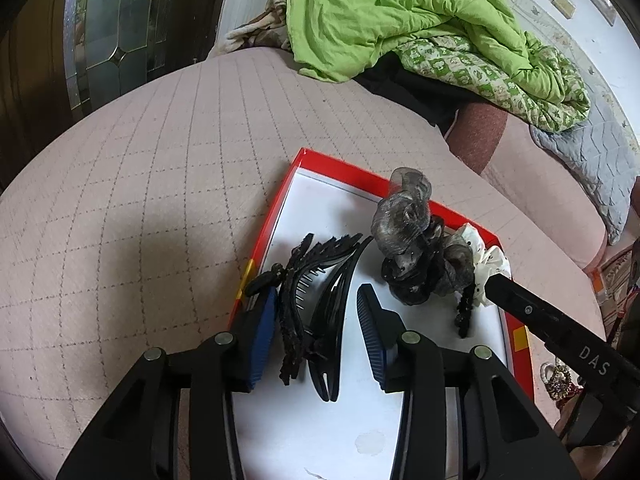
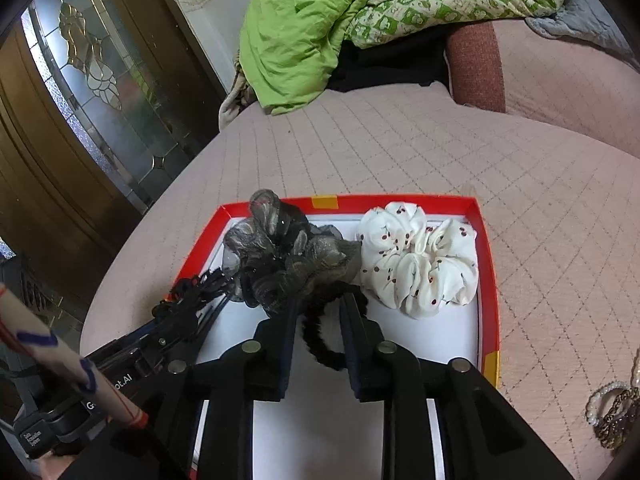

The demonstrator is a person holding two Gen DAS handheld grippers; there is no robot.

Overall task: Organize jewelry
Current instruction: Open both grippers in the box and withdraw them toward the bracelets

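A red box (image 1: 276, 216) with a white floor lies on the pink quilted bed; it also shows in the right wrist view (image 2: 486, 248). In it lie black hair clips (image 1: 316, 280), a grey gauze scrunchie (image 1: 404, 216) (image 2: 280, 256), a white cherry-print scrunchie (image 2: 416, 260) (image 1: 494, 264) and a black fuzzy hair tie (image 2: 324, 340). My left gripper (image 1: 316, 300) is open, its blue pads either side of the black clips. My right gripper (image 2: 318, 312) is open around the black hair tie. The right gripper's body (image 1: 560, 332) shows in the left wrist view.
A green quilt (image 1: 400, 20) (image 2: 320, 20) is heaped at the far end of the bed. A glass-panelled wooden door (image 2: 80, 100) stands at the left. Bracelets and beads (image 2: 612, 412) (image 1: 558, 380) lie on the bed right of the box.
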